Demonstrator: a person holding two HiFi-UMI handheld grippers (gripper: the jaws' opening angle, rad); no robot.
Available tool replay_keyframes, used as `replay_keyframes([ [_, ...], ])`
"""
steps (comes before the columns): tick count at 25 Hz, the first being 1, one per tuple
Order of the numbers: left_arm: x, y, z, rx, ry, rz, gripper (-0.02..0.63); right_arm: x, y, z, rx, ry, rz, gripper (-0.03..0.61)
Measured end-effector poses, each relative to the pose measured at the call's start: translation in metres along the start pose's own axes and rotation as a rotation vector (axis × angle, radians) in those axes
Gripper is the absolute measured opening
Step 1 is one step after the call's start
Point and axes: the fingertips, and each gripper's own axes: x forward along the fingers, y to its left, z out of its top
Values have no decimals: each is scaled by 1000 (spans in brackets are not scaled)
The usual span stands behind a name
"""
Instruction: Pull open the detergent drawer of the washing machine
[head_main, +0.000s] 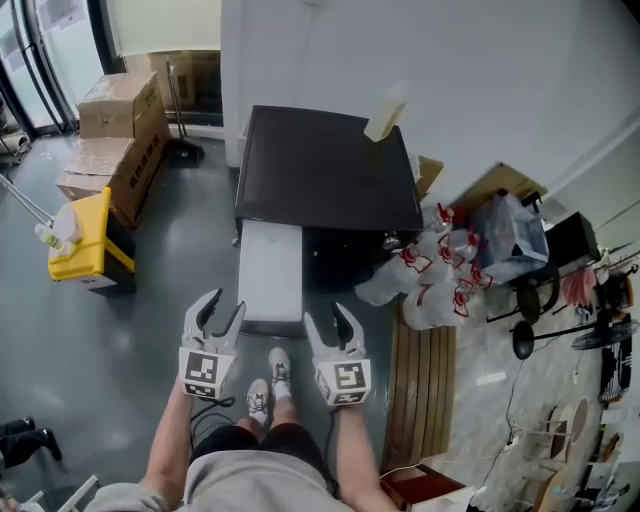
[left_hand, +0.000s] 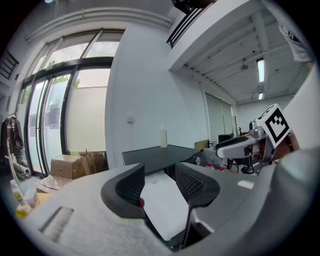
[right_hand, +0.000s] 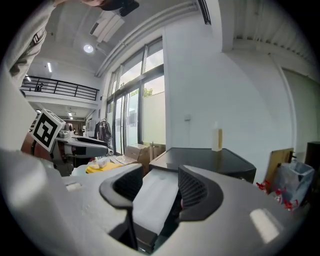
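Note:
The washing machine (head_main: 325, 170) has a black top and stands against the white wall. A long white drawer (head_main: 270, 275) sticks out of its front at the left, toward me. My left gripper (head_main: 222, 310) hovers just left of the drawer's near end, jaws apart and empty. My right gripper (head_main: 327, 318) hovers just right of that end, also open and empty. In the left gripper view the drawer (left_hand: 162, 202) shows beyond the left gripper (left_hand: 160, 185). The right gripper view shows the drawer (right_hand: 150, 197) past the right gripper (right_hand: 160, 187), not touching either finger.
A pale bottle (head_main: 385, 115) stands on the machine's top. Cardboard boxes (head_main: 115, 140) and a yellow bin (head_main: 85, 240) are on the floor at the left. Spray bottles and bags (head_main: 430, 275) crowd the machine's right side, beside a slatted wooden bench (head_main: 420, 385). My feet (head_main: 268, 385) are below the drawer.

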Motion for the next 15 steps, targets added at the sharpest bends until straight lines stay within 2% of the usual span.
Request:
replay_keyframes([
  [8,-14,14,50,-10,-59,57,145,-14,-5,57,-46,-76,-49,204],
  [15,-22,23,72,-5,-95,92,62,-18,-7,75,-81,-102,-85,141],
])
